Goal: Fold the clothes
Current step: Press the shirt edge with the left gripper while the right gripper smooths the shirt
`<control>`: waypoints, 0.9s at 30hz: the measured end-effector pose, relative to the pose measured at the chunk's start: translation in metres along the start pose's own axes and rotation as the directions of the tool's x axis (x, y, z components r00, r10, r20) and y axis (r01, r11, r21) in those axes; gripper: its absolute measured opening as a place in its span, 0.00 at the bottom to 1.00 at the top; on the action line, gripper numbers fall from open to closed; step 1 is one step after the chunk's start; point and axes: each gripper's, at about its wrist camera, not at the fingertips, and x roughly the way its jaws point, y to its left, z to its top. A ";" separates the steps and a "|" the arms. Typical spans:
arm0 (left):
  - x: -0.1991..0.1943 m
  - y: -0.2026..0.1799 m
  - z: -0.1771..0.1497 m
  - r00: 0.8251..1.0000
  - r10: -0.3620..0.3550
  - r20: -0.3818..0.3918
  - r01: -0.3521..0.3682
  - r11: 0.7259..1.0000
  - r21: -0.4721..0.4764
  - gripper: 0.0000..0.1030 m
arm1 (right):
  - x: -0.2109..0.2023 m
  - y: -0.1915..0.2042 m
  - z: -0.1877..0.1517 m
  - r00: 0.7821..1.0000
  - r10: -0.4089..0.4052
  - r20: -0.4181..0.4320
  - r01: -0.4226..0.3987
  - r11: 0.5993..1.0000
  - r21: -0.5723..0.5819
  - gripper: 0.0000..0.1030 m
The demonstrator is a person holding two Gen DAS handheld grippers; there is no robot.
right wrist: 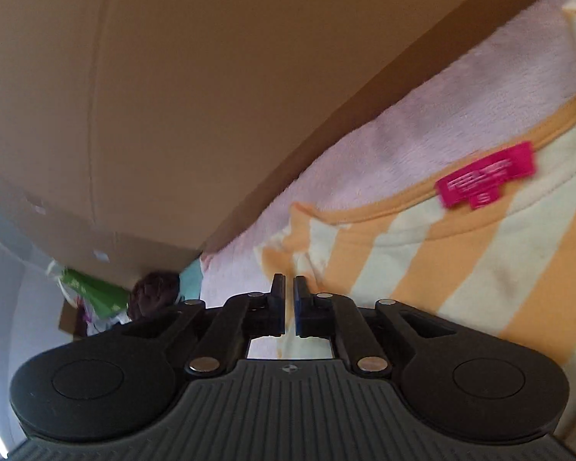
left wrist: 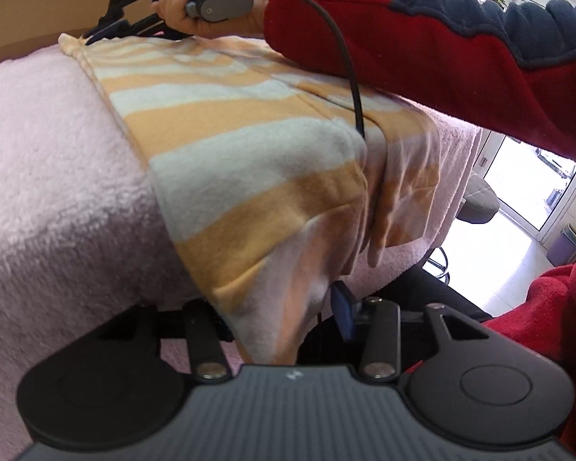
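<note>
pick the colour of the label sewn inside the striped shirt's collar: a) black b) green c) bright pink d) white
c, the right wrist view shows a bright pink label just under the orange collar band of the striped shirt.

One striped shirt [left wrist: 226, 146] lies on one pink fleece blanket [left wrist: 50, 146], bearing one magenta label [right wrist: 487, 174]; two tools: left tool [left wrist: 288, 307], right tool [right wrist: 290, 292].
</note>
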 end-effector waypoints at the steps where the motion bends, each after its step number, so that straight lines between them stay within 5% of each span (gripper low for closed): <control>1: 0.000 -0.002 0.000 1.000 0.003 0.000 -0.003 1.000 0.008 0.44 | -0.017 0.000 -0.004 0.999 0.032 -0.017 -0.032 0.999 -0.011 0.17; 5: -0.002 -0.006 -0.001 1.000 0.001 0.004 -0.002 1.000 0.021 0.44 | -0.098 -0.009 -0.030 0.994 0.088 -0.067 -0.092 0.994 -0.058 0.31; 8: -0.001 -0.004 0.001 1.000 -0.008 0.001 0.008 1.000 0.014 0.44 | -0.147 -0.034 -0.045 0.999 0.022 -0.048 -0.024 0.999 -0.045 0.38; 10: 0.000 -0.004 0.003 1.000 -0.020 -0.004 0.021 1.000 0.010 0.44 | -0.166 -0.053 -0.045 1.000 -0.007 -0.002 0.007 1.000 -0.026 0.11; 12: -0.004 0.002 0.006 1.000 -0.024 -0.018 0.024 1.000 0.012 0.45 | -0.179 -0.066 -0.038 0.992 -0.060 0.115 0.061 0.998 0.000 0.03; 14: -0.004 0.001 0.007 0.999 -0.016 -0.030 0.017 1.000 0.025 0.54 | -0.187 -0.079 -0.040 0.991 0.058 0.120 -0.068 0.994 0.081 0.17; 18: -0.006 -0.004 0.005 0.999 0.004 -0.046 -0.001 0.999 0.052 0.65 | -0.195 -0.061 -0.077 0.989 0.136 -0.053 -0.137 0.991 -0.011 0.20; 21: -0.004 -0.006 0.007 0.998 0.009 -0.055 -0.006 0.998 0.059 0.66 | -0.217 -0.058 -0.099 1.000 0.010 -0.025 -0.015 0.983 -0.183 0.00; 22: -0.002 -0.008 0.008 0.998 0.012 -0.061 -0.008 0.998 0.063 0.66 | -0.230 -0.058 -0.103 0.999 -0.047 0.024 0.051 0.978 -0.202 0.05; 24: -0.001 -0.009 0.010 0.998 0.014 -0.068 -0.009 0.997 0.076 0.66 | -0.253 -0.057 -0.114 0.995 0.092 -0.027 -0.095 0.979 -0.180 0.23; 25: -0.001 -0.010 0.011 0.997 0.016 -0.072 -0.010 0.997 0.083 0.68 | -0.256 -0.054 -0.123 0.978 0.194 -0.079 -0.205 0.962 -0.178 0.22; 27: 0.000 -0.011 0.012 0.997 0.019 -0.076 -0.012 0.995 0.094 0.71 | -0.254 -0.044 -0.155 0.962 0.235 -0.136 -0.258 0.949 -0.182 0.28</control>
